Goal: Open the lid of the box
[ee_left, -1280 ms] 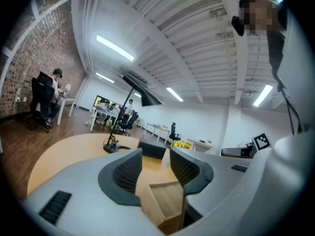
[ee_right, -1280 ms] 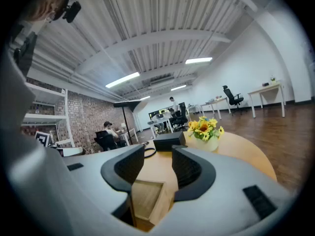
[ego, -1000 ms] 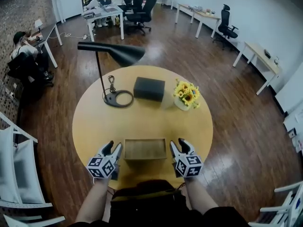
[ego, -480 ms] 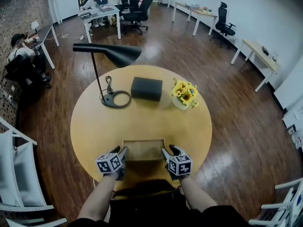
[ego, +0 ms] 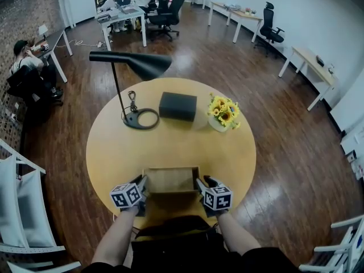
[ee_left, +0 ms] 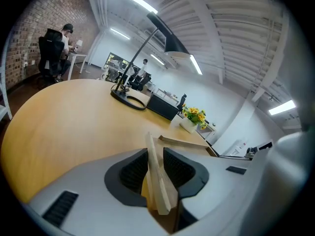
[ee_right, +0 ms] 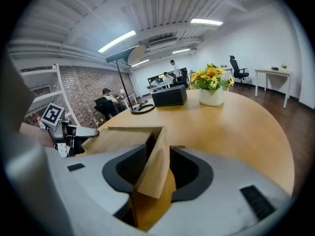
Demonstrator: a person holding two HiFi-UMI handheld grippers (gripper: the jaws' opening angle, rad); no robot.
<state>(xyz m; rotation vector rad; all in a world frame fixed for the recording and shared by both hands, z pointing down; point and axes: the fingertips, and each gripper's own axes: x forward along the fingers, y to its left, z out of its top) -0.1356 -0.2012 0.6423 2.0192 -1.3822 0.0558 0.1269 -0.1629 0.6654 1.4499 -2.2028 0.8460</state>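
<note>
A: Round wooden table [ego: 170, 144] in an open-plan office with a dark plank floor. Where on it is the wooden box [ego: 170, 187]?

B: At the table's near edge, right in front of the person. Its lid [ee_left: 157, 187] looks down or very nearly so; from above no gap can be made out.

A: And the tools?

B: The left gripper [ego: 141, 183] is at the box's left end and the right gripper [ego: 200, 184] at its right end. Each has an edge of the lid between its jaws. Both pairs are closing, but bare gaps show beside the wood, wider on the right one, so neither pinches it yet.

A: Which step, then?

B: Taking hold of the lid, it seems. Next, both pinches likely need to finish, followed by an even raise. Whether the lid hinges or lifts free can't be told, so a slow start would be wise.

A: Anything in the way?

B: No. The black lamp [ego: 133, 64] stands toward the far left edge, a black case [ego: 178, 106] mid-table and yellow flowers [ego: 223, 112] toward the far right, all well apart from the box.
</note>
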